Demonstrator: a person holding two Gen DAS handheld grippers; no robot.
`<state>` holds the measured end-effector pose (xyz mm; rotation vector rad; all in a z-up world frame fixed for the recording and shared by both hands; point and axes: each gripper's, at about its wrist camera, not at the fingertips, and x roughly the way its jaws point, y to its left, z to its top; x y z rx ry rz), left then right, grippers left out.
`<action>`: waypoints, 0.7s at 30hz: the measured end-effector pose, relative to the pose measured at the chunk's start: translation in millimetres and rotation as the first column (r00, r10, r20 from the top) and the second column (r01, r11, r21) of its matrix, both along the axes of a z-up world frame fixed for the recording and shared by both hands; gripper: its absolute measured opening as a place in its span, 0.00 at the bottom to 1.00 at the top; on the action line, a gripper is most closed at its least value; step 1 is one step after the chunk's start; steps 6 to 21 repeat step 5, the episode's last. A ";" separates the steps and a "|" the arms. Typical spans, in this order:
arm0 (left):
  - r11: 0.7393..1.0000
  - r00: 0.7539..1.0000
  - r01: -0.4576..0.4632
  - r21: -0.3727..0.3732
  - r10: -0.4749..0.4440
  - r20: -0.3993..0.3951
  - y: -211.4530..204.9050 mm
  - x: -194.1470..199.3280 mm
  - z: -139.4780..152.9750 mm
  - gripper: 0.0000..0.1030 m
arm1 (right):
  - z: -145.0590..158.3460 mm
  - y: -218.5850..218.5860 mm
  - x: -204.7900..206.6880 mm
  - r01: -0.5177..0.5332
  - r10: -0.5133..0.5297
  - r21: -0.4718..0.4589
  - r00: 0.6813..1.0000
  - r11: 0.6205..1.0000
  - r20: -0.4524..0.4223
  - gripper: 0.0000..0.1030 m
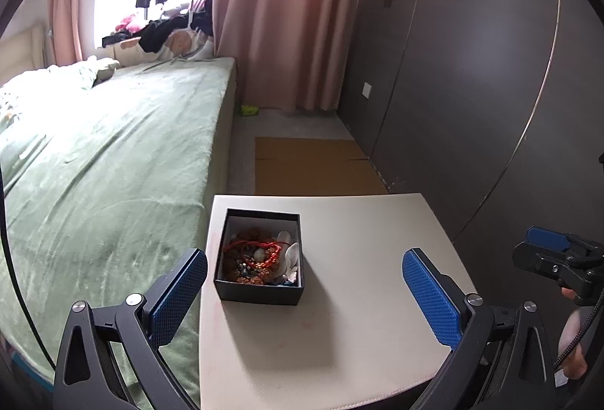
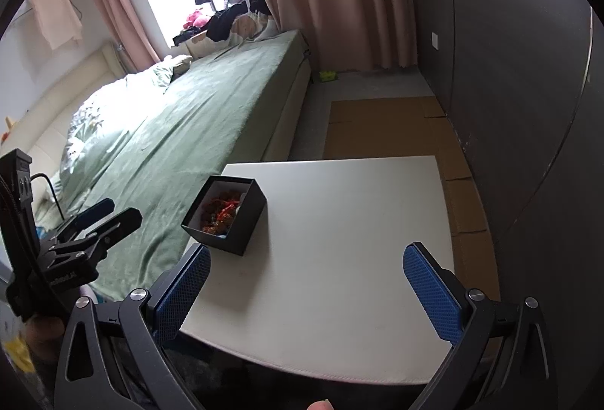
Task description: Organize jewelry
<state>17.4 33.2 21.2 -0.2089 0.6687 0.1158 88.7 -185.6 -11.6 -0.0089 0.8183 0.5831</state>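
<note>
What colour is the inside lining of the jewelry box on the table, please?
White inside, black outside; the jewelry box lining shows best in the left wrist view.

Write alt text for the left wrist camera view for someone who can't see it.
An open black box full of tangled jewelry, red cord and beads, sits on a pale table, framed by the open left gripper. A green-covered bed lies to the left, pink curtains behind, and the right gripper shows at the right edge.

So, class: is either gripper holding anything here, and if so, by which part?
Nothing is held. The left gripper and the right gripper both have their jaws wide apart and bare, and the black box of jewelry sits untouched on the white table.
</note>
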 end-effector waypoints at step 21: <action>1.000 1.000 0.008 -0.003 -0.008 -0.001 2.1 9.1 -1.9 1.00 | -0.9 5.0 6.5 0.006 -0.006 -0.042 1.000 0.999 0.010 1.00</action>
